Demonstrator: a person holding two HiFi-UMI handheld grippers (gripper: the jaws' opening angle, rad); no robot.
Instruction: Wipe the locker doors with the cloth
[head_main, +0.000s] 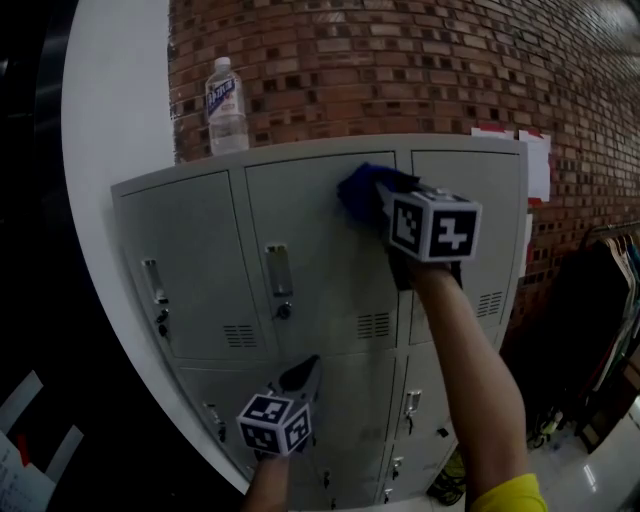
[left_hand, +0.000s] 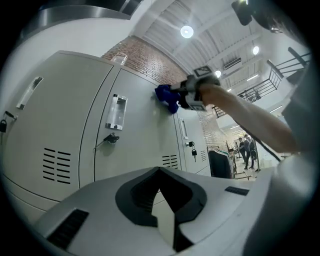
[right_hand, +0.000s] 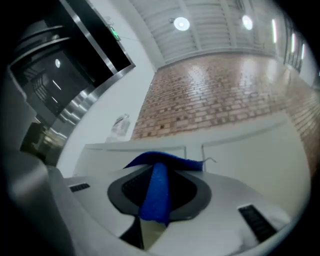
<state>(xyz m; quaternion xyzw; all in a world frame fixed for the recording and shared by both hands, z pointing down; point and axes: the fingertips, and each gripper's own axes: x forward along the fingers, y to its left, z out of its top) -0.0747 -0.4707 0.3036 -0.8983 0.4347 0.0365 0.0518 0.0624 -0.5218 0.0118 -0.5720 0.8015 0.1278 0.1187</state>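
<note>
Our right gripper (right_hand: 158, 186) was squeezed tight on a soft blue cloth (head_main: 357, 190). The cloth was pressed on the top of the middle locker door (head_main: 310, 260). Our left gripper (left_hand: 160, 171) was closed on nothing, lower down. The lockers (head_main: 195, 300) were smooth grey metal. A clear plastic bottle (head_main: 226, 108) stood on top, its label too small to read. Behind was a red brick wall (head_main: 400, 60).
</note>
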